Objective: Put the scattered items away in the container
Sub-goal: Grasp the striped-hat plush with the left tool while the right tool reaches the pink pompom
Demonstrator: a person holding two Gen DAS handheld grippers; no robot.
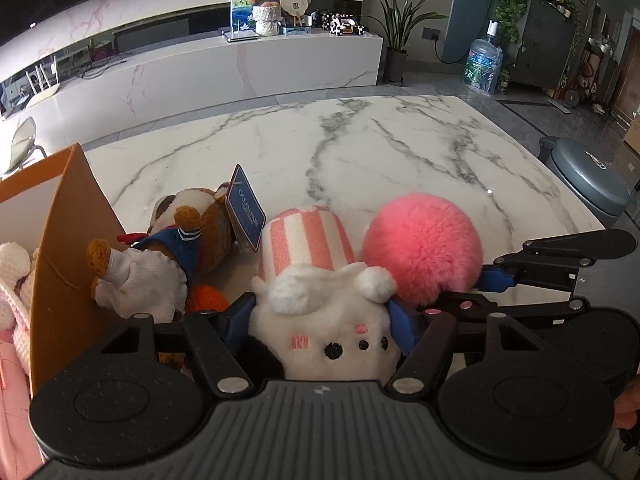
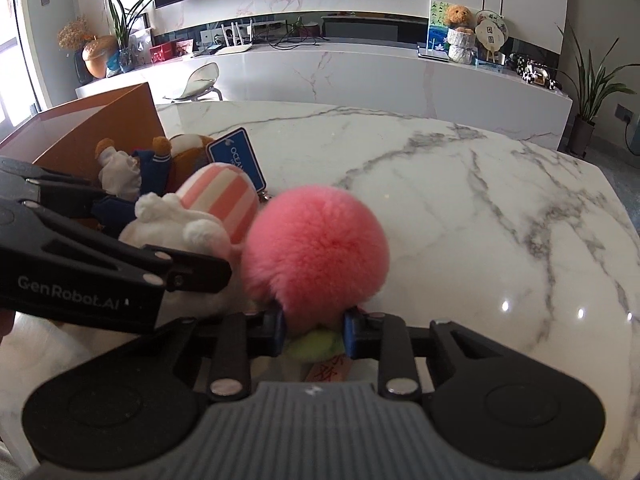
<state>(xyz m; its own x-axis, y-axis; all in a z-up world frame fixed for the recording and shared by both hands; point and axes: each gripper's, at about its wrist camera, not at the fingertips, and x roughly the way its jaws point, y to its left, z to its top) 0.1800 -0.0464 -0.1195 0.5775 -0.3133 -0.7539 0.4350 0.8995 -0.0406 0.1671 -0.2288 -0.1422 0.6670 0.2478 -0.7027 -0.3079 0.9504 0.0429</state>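
1. We hold the left gripper over the near edge of the marble tabletop. Its blue pads sit on either side of a white plush toy with a pink-and-white striped hat, touching its flanks; we cannot tell whether they press in firmly.
2. We hold the right gripper just beside it. Its jaws are drawn in close, pinching the lower part of a fluffy pink pompom. A small green piece and a pale tag with red writing show below the pads.
3. The pompom and the hatted plush lie side by side and touch, both near the tabletop's near edge.
4. Behind the hatted plush, towards the left edge, a brown plush bear in blue and white clothing lies on its side, with a dark blue hang tag sticking up from it.
5. An orange cardboard box stands at the left edge of the tabletop, just beside the bear. Inside it we see pink and white knitted items.
6. The far half of the tabletop carries nothing else we can see.
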